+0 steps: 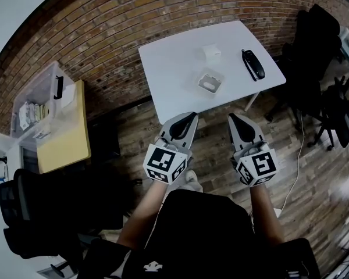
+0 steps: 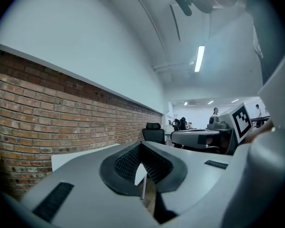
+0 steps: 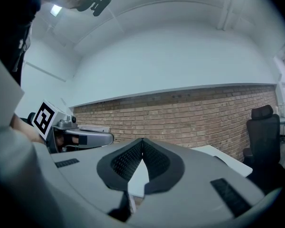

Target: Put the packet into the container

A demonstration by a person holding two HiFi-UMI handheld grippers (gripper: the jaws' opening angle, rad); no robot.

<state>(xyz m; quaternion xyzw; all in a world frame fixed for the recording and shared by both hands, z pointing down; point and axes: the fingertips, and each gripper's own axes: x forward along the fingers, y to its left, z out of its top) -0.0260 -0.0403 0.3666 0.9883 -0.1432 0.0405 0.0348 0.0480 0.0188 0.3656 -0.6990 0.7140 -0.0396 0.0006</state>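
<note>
- While the red brick wall (image 1: 104,34) curves across the top of the head view, the brown wooden plank floor (image 1: 221,156) fills the ground below it.
- A white rectangular table (image 1: 174,68) stands against that wall, at the upper middle.
- Black office chairs (image 1: 314,51) crowd the right side, beyond the table's end.
- A low cabinet with a yellow top (image 1: 64,132) stands at the left, and a clear plastic storage bin with a black handle (image 1: 38,97) sits just beside it.
- The left gripper (image 1: 191,117), grey with a black-and-white marker cube, is held over the floor short of the table's near edge. Its fingers are pressed together at the tips, with nothing between them.
- The right gripper (image 1: 232,117), of the same make, is level with it just to its right. Its fingers are likewise pressed together and empty.
- A black handset (image 1: 253,64) lies on the table's right part.
- A small clear plastic container (image 1: 210,81) sits on the table near the front edge, ahead of the gap between the two grippers.
- The small white square packet (image 1: 211,52) lies on the tabletop just beyond the container, apart from it and left of the handset.
- It is well apart from both pairs of fingertips and neither gripper touches it. The container stands between it and the fingers.
</note>
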